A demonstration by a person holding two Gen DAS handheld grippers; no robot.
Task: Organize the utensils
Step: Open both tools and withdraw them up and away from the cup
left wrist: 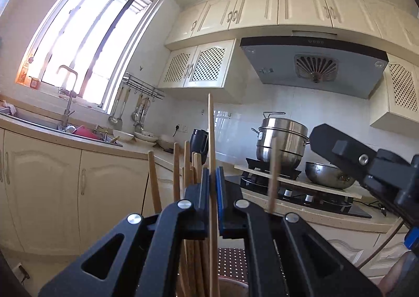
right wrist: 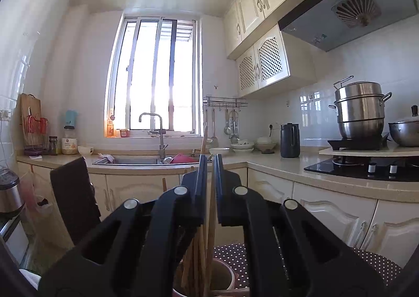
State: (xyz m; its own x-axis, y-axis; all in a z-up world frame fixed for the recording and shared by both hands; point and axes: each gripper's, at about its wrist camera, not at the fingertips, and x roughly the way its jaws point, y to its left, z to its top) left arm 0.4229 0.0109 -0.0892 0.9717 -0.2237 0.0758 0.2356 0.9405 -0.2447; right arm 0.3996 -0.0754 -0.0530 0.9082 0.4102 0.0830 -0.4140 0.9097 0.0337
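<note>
In the left wrist view my left gripper (left wrist: 212, 169) is shut on one upright wooden chopstick (left wrist: 211, 126), which rises well above the blue pads. Several more chopsticks (left wrist: 176, 171) stand behind it in a round cup (left wrist: 235, 281) at the bottom edge. My right gripper (left wrist: 348, 155) shows at the right as a black finger, beside a blurred chopstick (left wrist: 273, 179). In the right wrist view my right gripper (right wrist: 209, 156) has its jaws nearly together with a chopstick (right wrist: 209, 208) in the narrow gap, above the same cup (right wrist: 227, 268). The left gripper (right wrist: 70, 192) appears there as a dark block.
The cup stands on a brown polka-dot surface (right wrist: 366, 257). An L-shaped counter (right wrist: 275, 163) carries a sink (right wrist: 136, 160) with a faucet, bowls, a black jug (right wrist: 289, 141) and a stove (right wrist: 366, 168) with steel pots (right wrist: 358, 111). Wall cabinets and a range hood hang above.
</note>
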